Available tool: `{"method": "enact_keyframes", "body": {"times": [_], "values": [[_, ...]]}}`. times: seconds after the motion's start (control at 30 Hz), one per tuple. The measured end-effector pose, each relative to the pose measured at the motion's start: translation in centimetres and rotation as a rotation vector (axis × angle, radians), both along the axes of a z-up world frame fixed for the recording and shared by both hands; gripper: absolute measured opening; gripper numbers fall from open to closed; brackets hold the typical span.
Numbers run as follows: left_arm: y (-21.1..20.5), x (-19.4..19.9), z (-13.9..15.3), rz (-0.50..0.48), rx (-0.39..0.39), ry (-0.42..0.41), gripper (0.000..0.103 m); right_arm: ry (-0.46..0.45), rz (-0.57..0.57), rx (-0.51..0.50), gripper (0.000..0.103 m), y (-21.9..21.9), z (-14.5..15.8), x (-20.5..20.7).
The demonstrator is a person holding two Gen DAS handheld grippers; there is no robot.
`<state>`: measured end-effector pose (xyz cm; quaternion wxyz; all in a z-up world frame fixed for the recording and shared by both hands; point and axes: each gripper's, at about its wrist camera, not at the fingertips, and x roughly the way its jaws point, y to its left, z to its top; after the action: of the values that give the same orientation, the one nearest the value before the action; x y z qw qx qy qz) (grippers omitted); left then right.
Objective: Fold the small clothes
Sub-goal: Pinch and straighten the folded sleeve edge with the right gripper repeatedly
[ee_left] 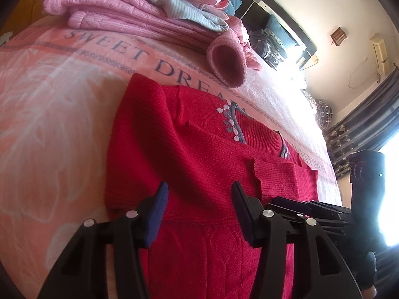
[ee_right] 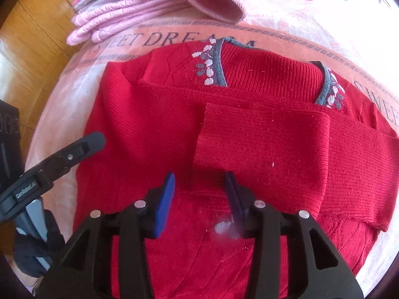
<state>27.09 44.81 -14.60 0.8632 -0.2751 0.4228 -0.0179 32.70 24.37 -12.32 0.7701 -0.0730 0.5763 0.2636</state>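
Red sweater (ee_right: 154, 134) under both grippers' wide, empty jaws

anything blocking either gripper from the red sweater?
Nothing visible. The left gripper and right gripper are both open directly over the red sweater, whose sleeves are folded across its body. The stack of pink clothes lies beyond its collar, apart.

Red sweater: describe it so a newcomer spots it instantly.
On the pink "SWEET DREAM" blanket, below the pink folded pile, lies the red sweater, sleeves folded across its front. It alone is red, with a grey collar trimmed in white leaves.
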Motion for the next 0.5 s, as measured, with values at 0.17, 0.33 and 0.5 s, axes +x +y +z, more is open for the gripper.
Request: {"method": "enact_keyframes", "body": {"times": [0.17,0.33,0.5], "values": [[0.4,0.0,-0.8,0.009,-0.012,0.014,0.053,-0.065,-0.006,-0.092,0.016,0.3,-0.3,-0.1],[0.1,0.2,-0.6,0.021,0.003,0.009,0.054,-0.005,-0.074,0.081,0.008,-4.1,1.0,1.4],[-1.2,0.7,1.2,0.032,0.063,-0.049,0.054,0.008,-0.201,0.291,0.008,-13.0,4.5,3.4]]}}
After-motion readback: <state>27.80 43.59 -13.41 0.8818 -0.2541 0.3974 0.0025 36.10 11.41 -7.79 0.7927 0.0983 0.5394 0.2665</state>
